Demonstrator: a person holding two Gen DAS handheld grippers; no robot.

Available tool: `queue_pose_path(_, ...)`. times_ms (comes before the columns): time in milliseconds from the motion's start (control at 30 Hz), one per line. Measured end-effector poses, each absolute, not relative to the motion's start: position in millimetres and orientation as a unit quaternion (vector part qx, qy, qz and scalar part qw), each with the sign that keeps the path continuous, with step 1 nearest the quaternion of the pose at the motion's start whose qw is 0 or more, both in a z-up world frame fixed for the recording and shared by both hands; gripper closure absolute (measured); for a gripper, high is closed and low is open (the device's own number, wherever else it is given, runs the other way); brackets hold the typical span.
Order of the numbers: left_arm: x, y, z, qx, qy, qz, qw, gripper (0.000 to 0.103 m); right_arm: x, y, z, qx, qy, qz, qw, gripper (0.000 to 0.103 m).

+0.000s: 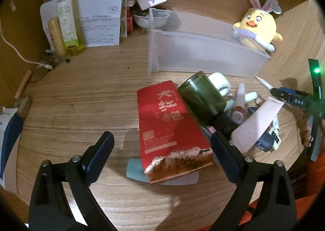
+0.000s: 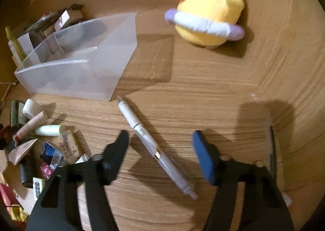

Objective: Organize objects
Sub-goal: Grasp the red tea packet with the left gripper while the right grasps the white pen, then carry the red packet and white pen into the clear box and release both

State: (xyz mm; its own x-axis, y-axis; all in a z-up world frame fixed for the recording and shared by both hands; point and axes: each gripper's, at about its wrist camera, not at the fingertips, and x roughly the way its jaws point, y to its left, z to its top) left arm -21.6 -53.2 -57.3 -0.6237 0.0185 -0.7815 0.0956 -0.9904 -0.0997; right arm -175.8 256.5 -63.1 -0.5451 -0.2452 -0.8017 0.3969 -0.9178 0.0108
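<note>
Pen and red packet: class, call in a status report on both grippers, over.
Left gripper open, straddling red packet, no grip. Right gripper open, pen between jaws, untouched. Clear organizer empty nearby; dark green bottle leans against packet.

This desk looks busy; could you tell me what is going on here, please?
A person is tidying a cluttered wooden desk with a gripper in each hand. The left gripper is open around a red tea box lying beside a dark green bottle. The right gripper is open over a pen, not gripping it. The clear organizer nearby looks empty.
</note>
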Motion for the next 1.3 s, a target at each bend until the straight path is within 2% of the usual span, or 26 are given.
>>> queue_pose_path(33,-21.8,-53.4,-58.0,0.432,0.066,-0.899,0.021,0.008,-175.8,255.7,-63.6,0.442,0.090,-0.873,0.187,0.053)
queue_pose_path(167,-25.2,-52.8,-62.5,0.435,0.073,-0.898,0.014,0.031,-170.4,253.0,-63.1,0.438,0.101,-0.872,0.192,0.078)
queue_pose_path(200,-25.1,-53.5,-63.0,0.432,0.079,-0.898,0.011,0.032,-168.6,253.4,-62.9,0.439,0.098,-0.872,0.195,0.083)
queue_pose_path(267,-24.1,-53.7,-63.3,0.429,0.085,-0.899,0.011,0.045,-164.4,254.6,-62.1,0.440,0.090,-0.871,0.199,0.088)
queue_pose_path(300,-23.2,-54.5,-63.4,0.427,0.086,-0.900,0.013,0.046,-161.3,255.5,-62.1,0.439,0.086,-0.872,0.200,0.092)
queue_pose_path(567,-7.5,-61.0,-49.4,0.389,0.088,-0.916,0.035,0.046,-132.8,265.1,-51.4,0.417,0.044,-0.885,0.203,0.093)
queue_pose_path(900,5.2,-68.8,2.5,0.311,0.081,-0.946,0.049,0.046,-111.8,260.3,12.9,0.330,0.017,-0.913,0.240,0.093)
queue_pose_path(1133,-19.7,-64.9,35.2,0.275,0.065,-0.959,0.029,0.046,-122.1,225.8,47.3,0.282,0.035,-0.920,0.270,0.093)
queue_pose_path(1300,-59.5,-59.6,45.4,0.288,0.055,-0.956,0.000,0.046,-143.6,193.1,58.0,0.275,0.050,-0.916,0.290,0.093)
